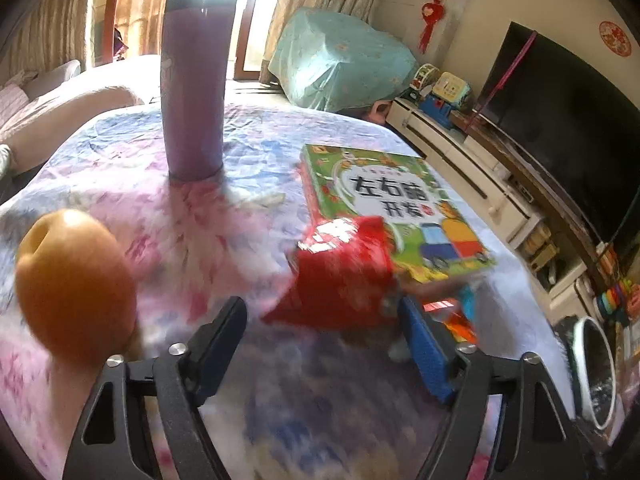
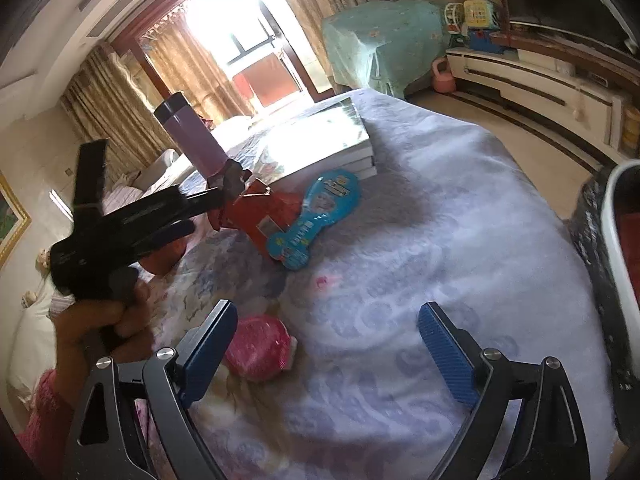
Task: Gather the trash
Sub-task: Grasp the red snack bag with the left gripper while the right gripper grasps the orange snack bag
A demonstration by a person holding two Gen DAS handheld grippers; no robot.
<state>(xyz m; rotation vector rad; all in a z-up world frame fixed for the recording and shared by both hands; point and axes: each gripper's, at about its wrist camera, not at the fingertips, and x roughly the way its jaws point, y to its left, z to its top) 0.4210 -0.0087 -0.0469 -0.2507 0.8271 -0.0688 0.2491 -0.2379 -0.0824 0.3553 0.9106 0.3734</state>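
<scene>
- Farthest left in the left wrist view, an orange fruit (image 1: 76,284) sits on the floral tablecloth (image 1: 248,400), near the table's left edge.
- A tall purple bottle (image 1: 194,92) stands upright behind it, well apart from the wrappers.
- The left gripper (image 1: 324,320) has its fingers spread wide; the red wrapper (image 1: 340,276) lies just ahead between the tips, blurred, not pinched as far as this view shows.
- That red wrapper is crumpled and shiny, with white print on its upper end; it overlaps the near corner of the green picture book (image 1: 392,204).
- In the right wrist view, the red wrapper (image 2: 264,216) touches a blue printed packet (image 2: 316,216), both just in front of the book stack (image 2: 320,144).
- A pink crumpled wrapper (image 2: 260,348) lies beside the left finger of the right gripper (image 2: 328,332), whose fingers are spread and hold nothing.
- Bare cloth stretches rightward to the table's right edge.
- Past that edge stands a white-rimmed bin (image 2: 624,240).
</scene>
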